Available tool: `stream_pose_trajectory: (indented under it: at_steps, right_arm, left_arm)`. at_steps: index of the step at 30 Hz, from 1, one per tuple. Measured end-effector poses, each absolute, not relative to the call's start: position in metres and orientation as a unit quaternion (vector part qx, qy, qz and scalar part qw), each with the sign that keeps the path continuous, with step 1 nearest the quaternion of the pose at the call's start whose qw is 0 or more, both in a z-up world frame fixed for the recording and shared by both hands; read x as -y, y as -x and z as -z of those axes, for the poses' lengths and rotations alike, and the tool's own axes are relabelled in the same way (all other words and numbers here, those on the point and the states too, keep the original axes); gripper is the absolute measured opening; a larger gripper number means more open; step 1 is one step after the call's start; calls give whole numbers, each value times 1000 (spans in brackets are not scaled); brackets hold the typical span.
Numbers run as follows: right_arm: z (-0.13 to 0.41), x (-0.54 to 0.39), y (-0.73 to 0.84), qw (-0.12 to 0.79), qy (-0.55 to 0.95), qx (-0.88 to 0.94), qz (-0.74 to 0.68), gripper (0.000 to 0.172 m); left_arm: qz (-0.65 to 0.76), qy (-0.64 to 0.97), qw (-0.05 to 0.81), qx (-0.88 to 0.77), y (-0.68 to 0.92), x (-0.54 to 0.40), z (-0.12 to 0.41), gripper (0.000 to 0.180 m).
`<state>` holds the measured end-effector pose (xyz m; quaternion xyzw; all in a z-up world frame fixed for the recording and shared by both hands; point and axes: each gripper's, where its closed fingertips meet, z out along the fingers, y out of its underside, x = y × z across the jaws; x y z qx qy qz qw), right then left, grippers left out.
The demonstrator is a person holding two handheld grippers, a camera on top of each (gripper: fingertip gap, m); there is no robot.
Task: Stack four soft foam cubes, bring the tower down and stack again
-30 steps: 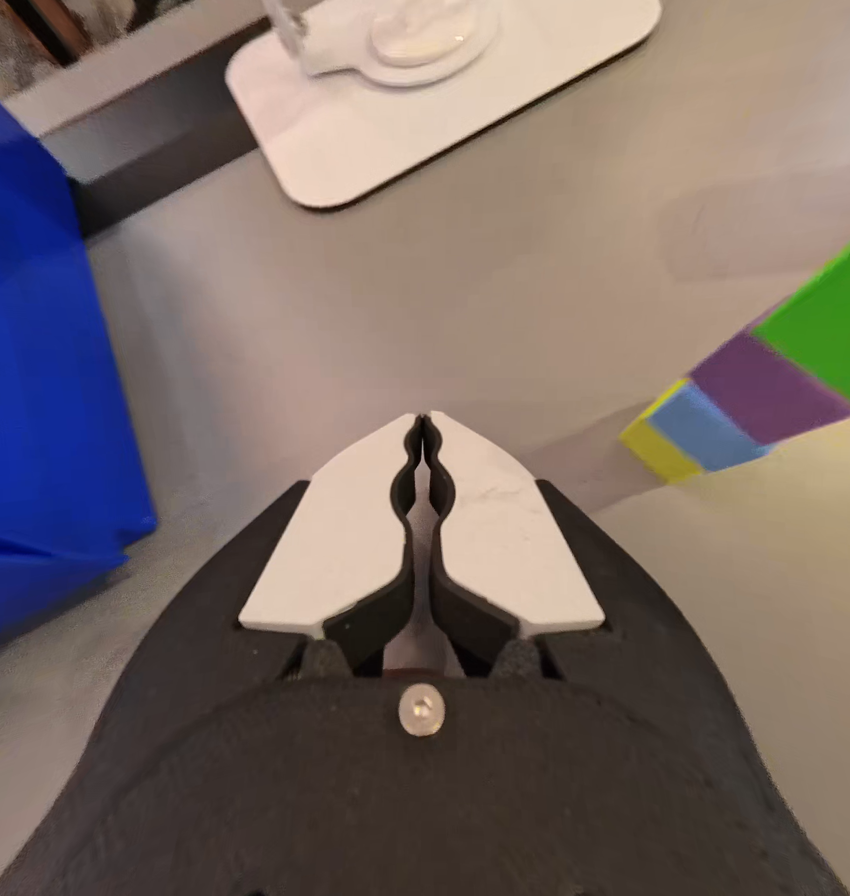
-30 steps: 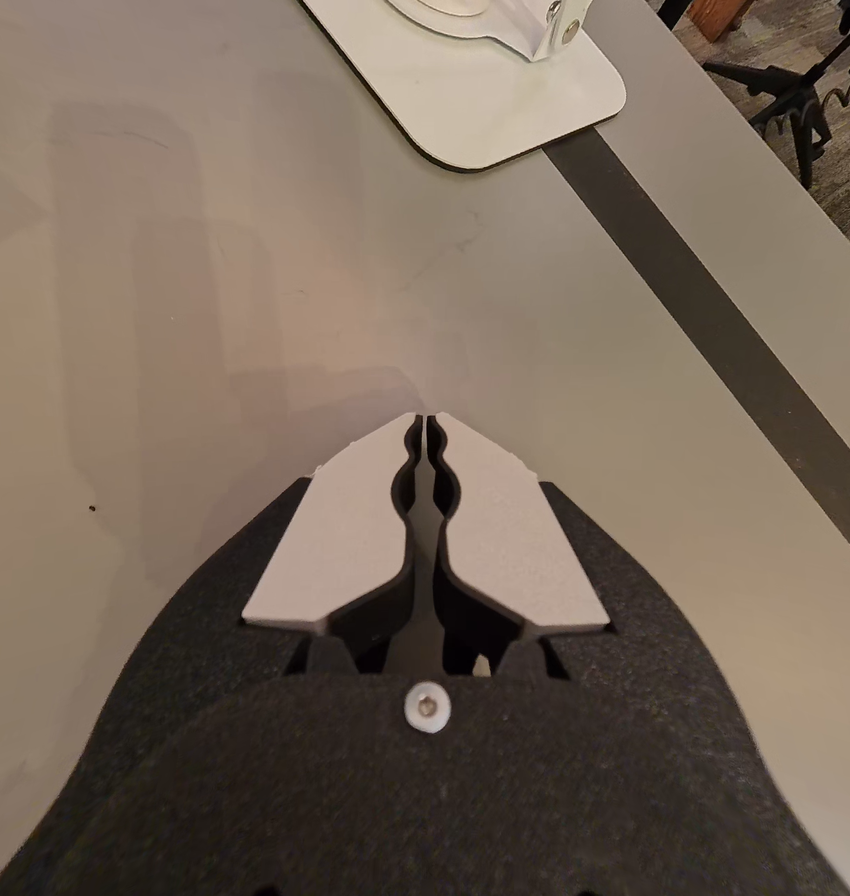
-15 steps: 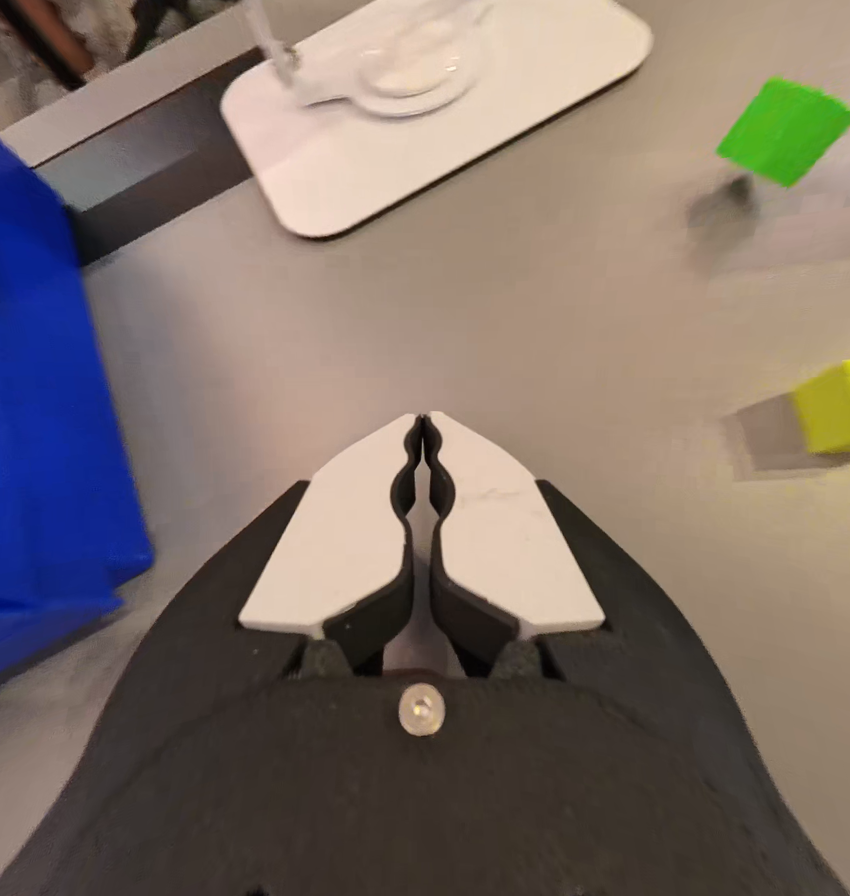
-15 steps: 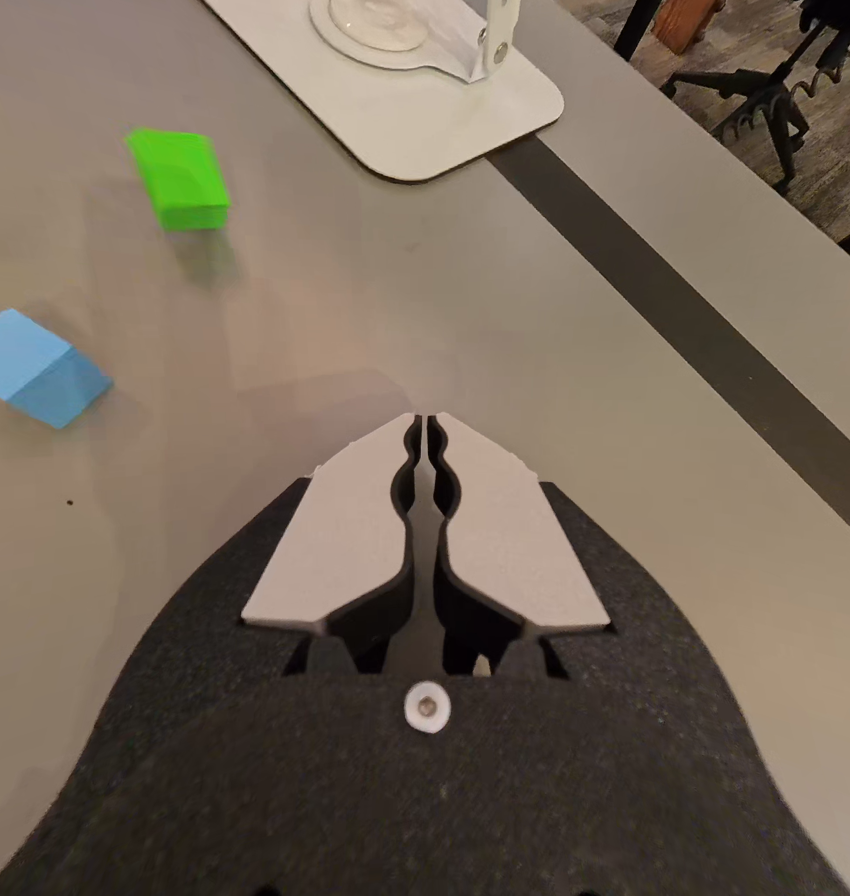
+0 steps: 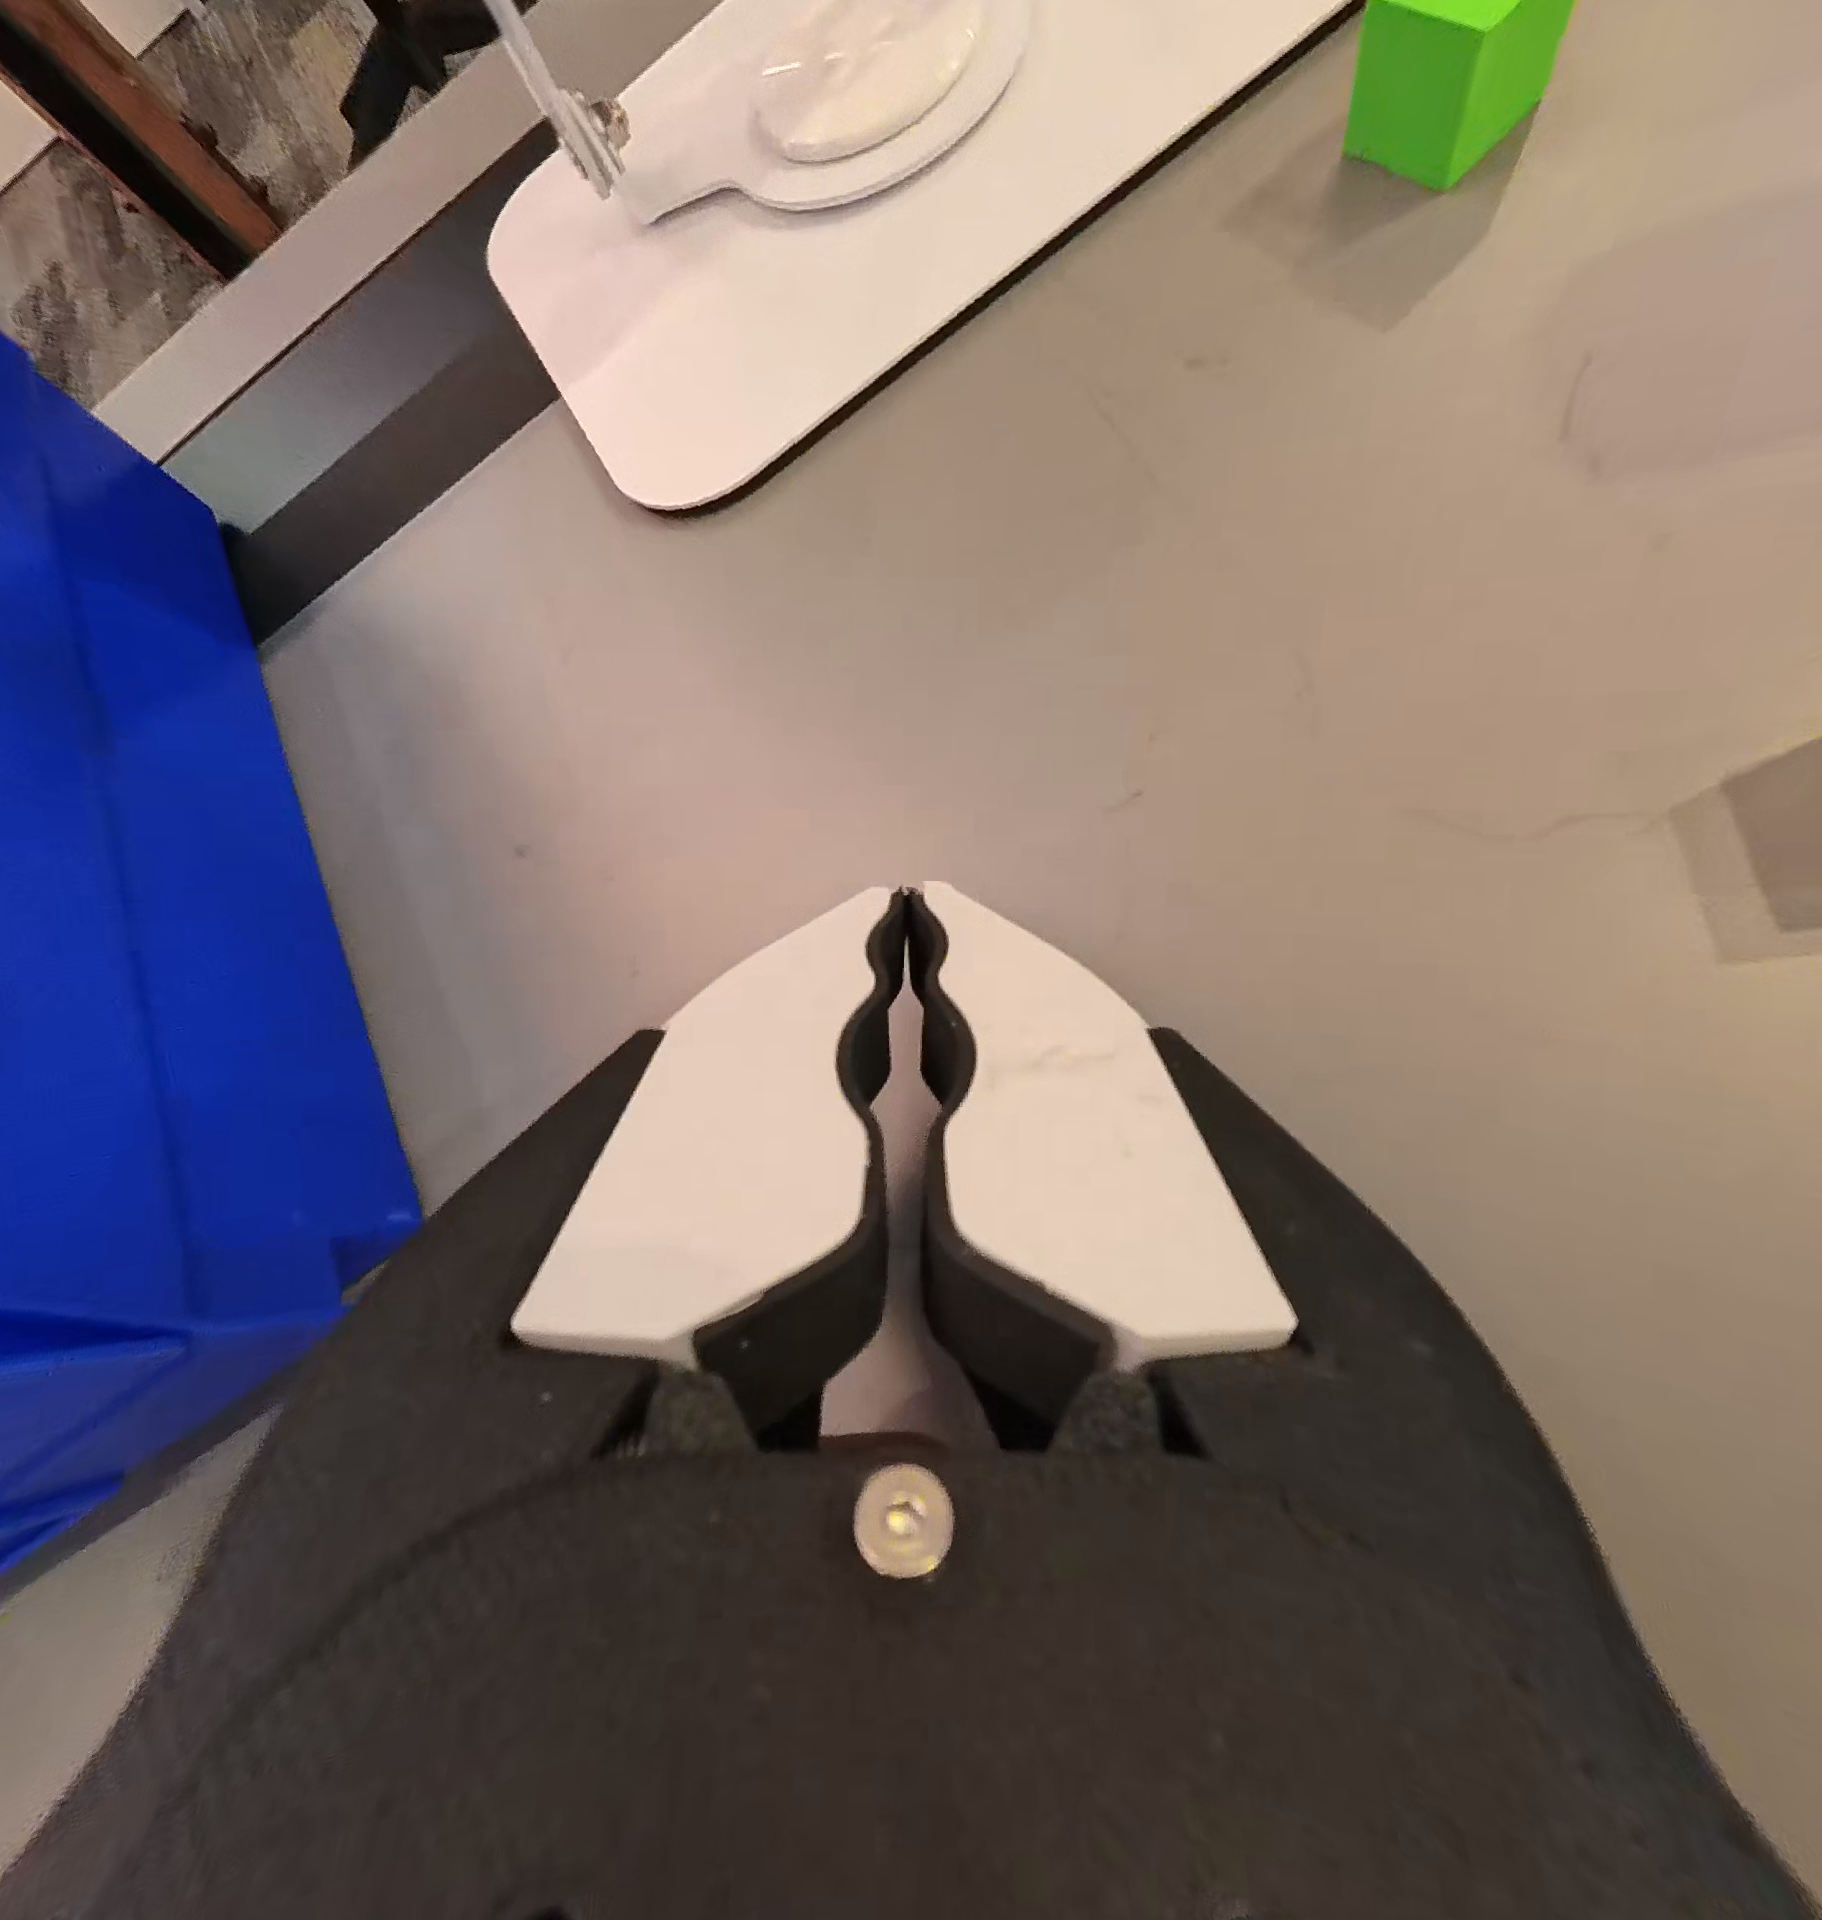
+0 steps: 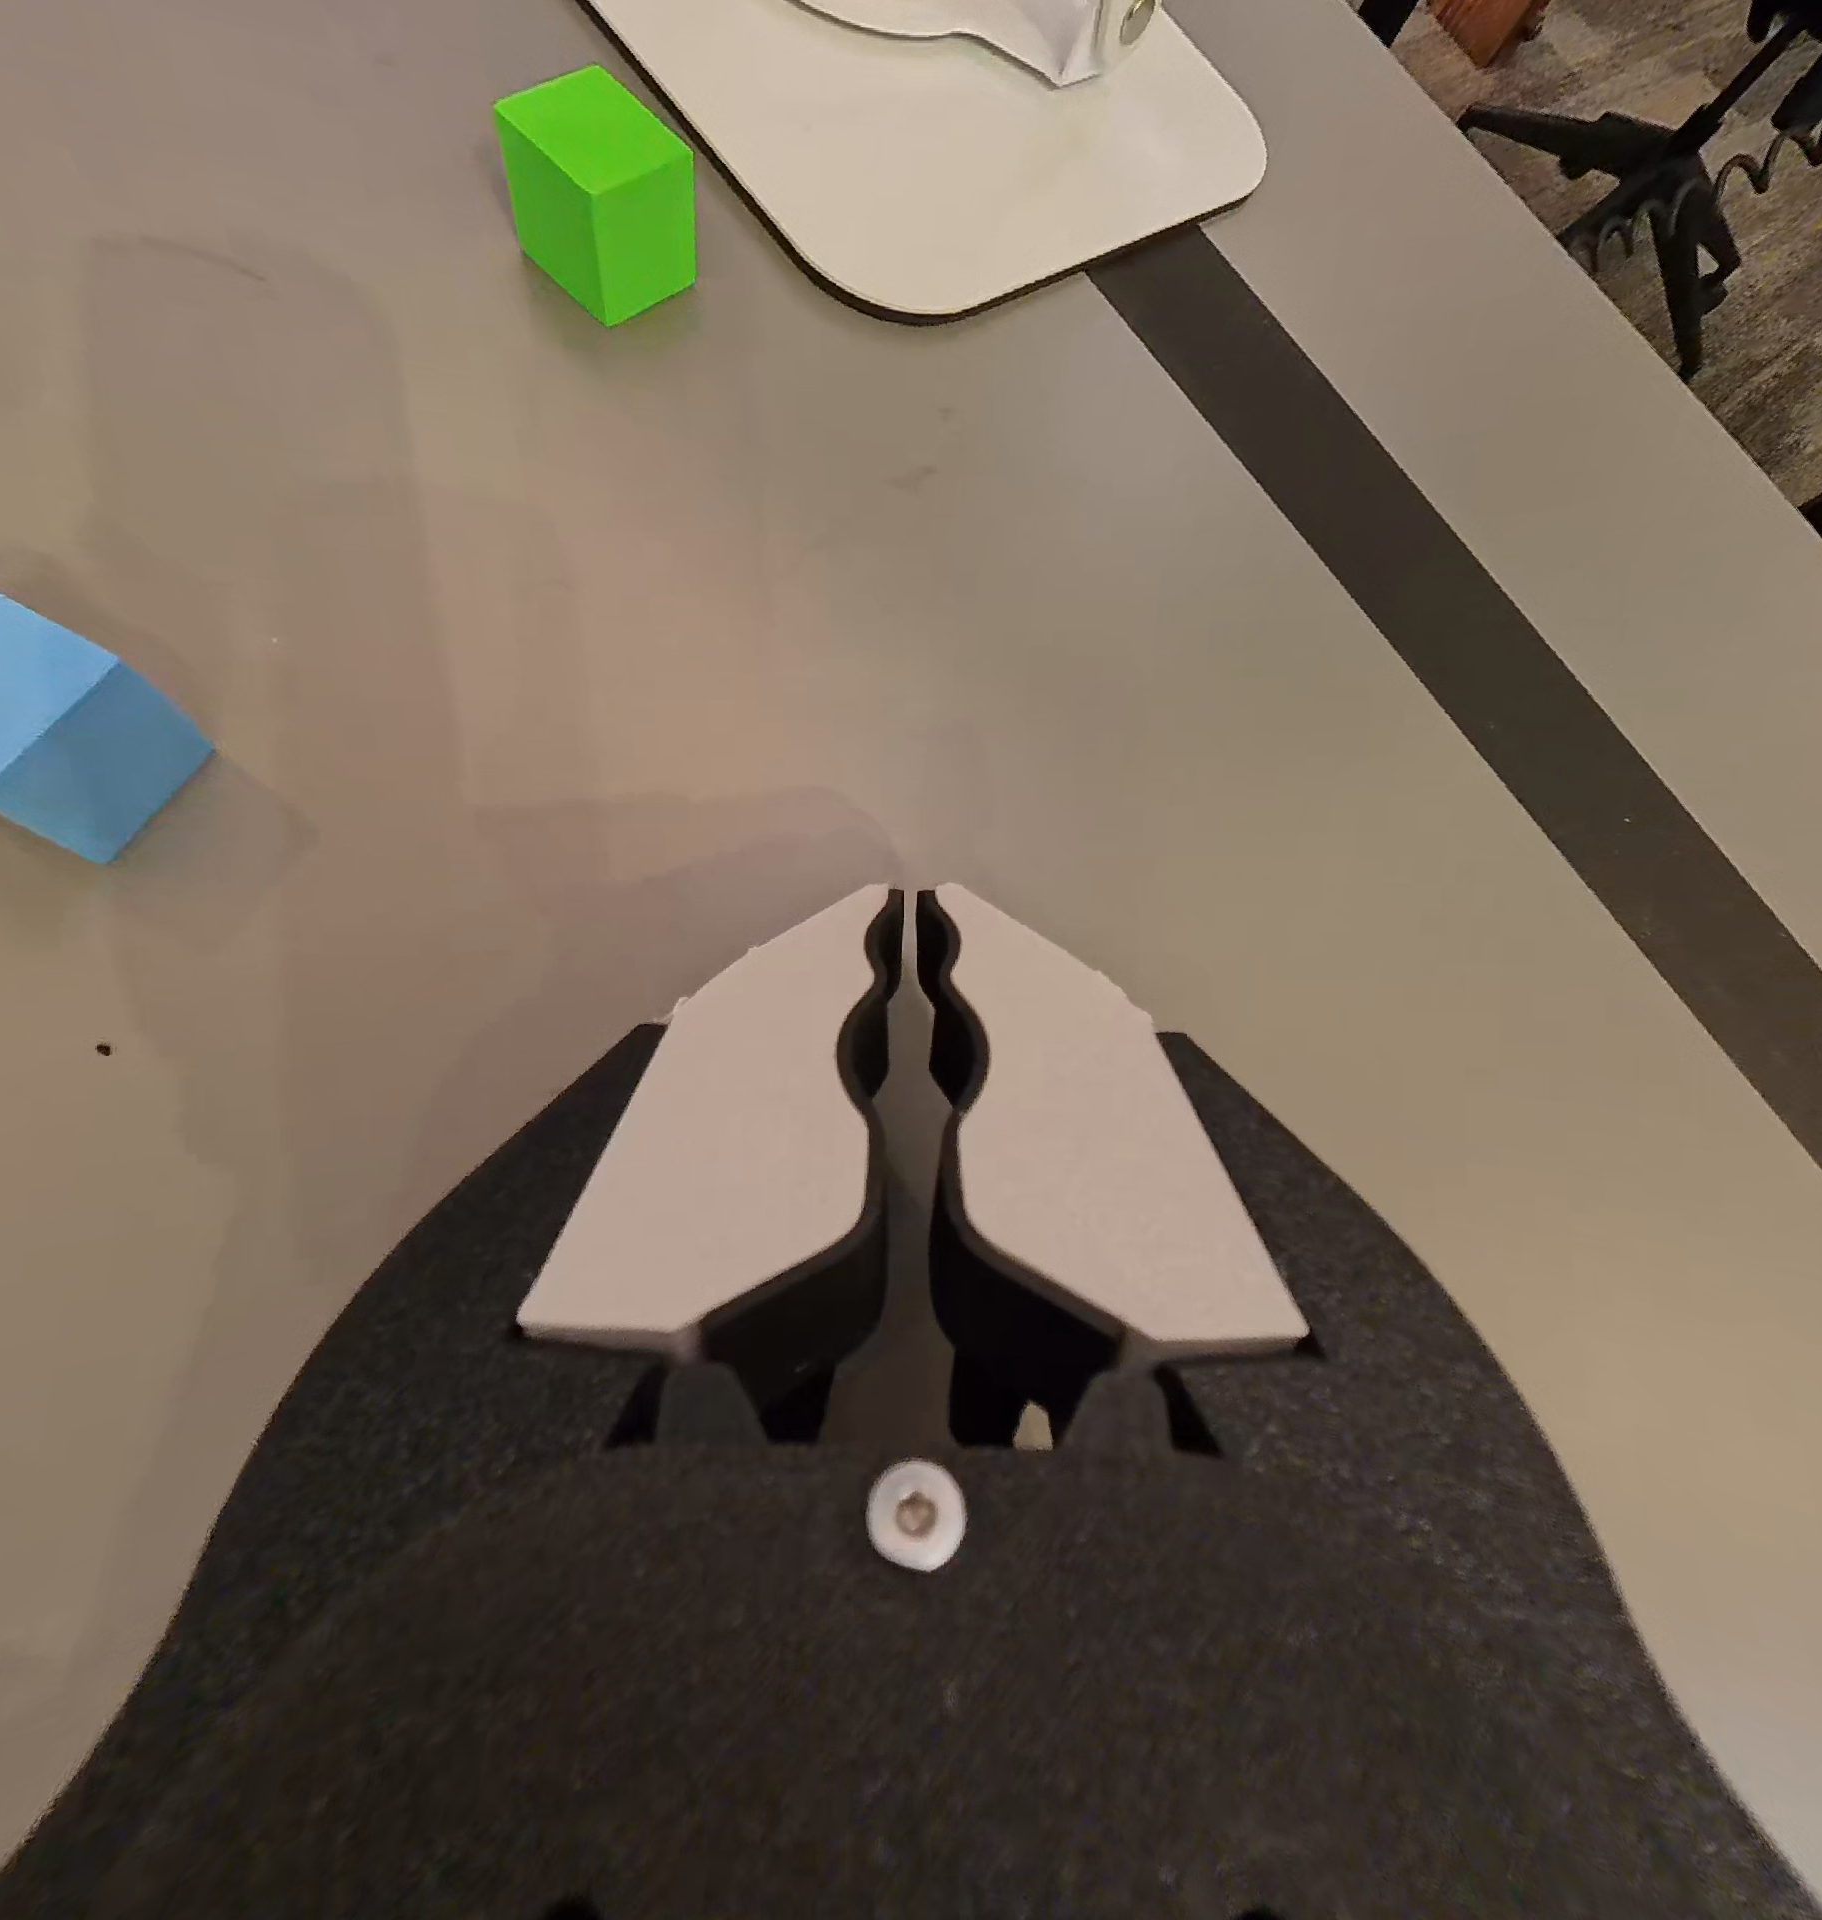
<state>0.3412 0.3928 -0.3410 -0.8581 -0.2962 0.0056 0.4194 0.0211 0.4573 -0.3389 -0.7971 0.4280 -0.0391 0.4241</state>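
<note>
My left gripper (image 5: 907, 894) is shut with nothing between its pads, above bare grey table. A green foam cube (image 5: 1447, 88) lies on the table at the far right of the left wrist view, beside the white base plate (image 5: 782, 343). My right gripper (image 6: 909, 896) is shut and empty over the table. In the right wrist view the green cube (image 6: 600, 192) stands alone at the upper left and a light blue cube (image 6: 55, 717) lies alone at the left edge. No cube stands on another. The other cubes are out of view.
A blue bin (image 5: 107, 935) stands close on the left of the left gripper. A white base plate with a clear stand (image 6: 948, 156) sits at the back. A dark strip (image 6: 1509, 644) runs along the table near its right edge; a chair base (image 6: 1676, 187) is beyond. One gripper's finger ends stand about 35 cm off the other's. The green foam cube (image 5: 1447, 88) lies around 15 cm away from my right fingertips. My right wrist view (image 6: 512, 141) looks at it from another angle.
The tower of four cubes that leaned at the right a second ago has fallen. The cubes scattered over the table; green came to rest near the white plate. Both grippers stayed shut.
</note>
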Motion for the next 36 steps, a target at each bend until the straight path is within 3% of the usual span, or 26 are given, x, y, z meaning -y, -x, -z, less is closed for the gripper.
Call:
stream_pose_trajectory:
  at_steps: [15, 18, 21, 25, 36]
  right_arm:
    - [342, -393, -341, 418, 859, 297, -6, 3]
    - [342, -393, -341, 416, 860, 295, -9, 3]
    - [342, -393, -341, 416, 860, 296, -10, 3]
    - [343, -392, -341, 415, 861, 295, -13, 3]
    - [343, -392, -341, 413, 862, 293, -17, 3]
  left_arm:
    - [41, 793, 424, -437, -23, -455, 339, 0]
    - [96, 764, 435, -467, -39, -442, 331, 1]
    - [251, 686, 412, -545, -80, -395, 311, 27]
    - [263, 619, 361, -646, -109, -358, 319, 59]
    - [167, 532, 251, -791, -130, -342, 334, 52]
